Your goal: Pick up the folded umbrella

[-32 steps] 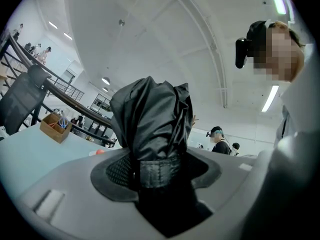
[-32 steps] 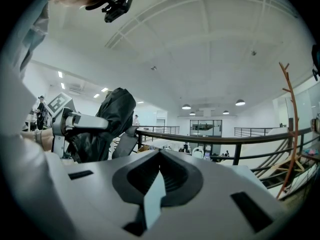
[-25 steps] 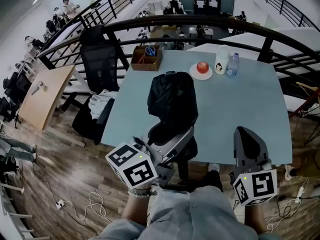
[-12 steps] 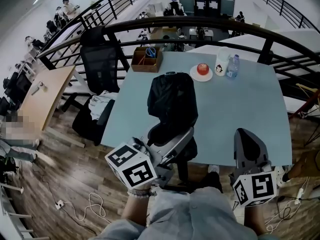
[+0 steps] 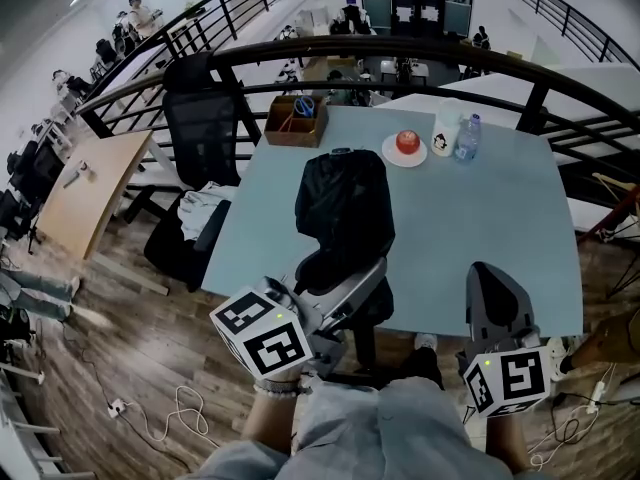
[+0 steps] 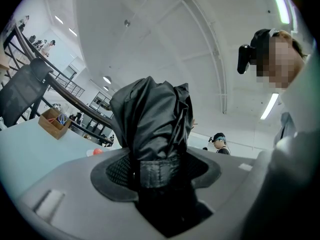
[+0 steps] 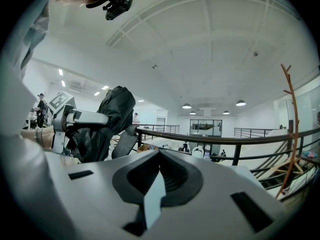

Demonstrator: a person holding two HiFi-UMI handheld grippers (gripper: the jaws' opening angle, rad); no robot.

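The folded umbrella (image 5: 345, 203) is black, in a crumpled black sleeve, and stands upright above the near edge of the pale blue table (image 5: 480, 208). My left gripper (image 5: 345, 273) is shut on its lower end. In the left gripper view the umbrella (image 6: 150, 124) rises out of the closed jaws and fills the middle. My right gripper (image 5: 495, 283) sits to the right near the table's front edge, jaws together with nothing between them. From the right gripper view, the umbrella (image 7: 107, 119) shows at the left, held by the other gripper.
At the table's far side stand a wooden box (image 5: 294, 120), a plate with a red apple (image 5: 405, 143), a white cup (image 5: 443, 128) and a clear bottle (image 5: 465, 136). A black office chair (image 5: 200, 128) is to the left. A dark railing (image 5: 400, 48) curves behind.
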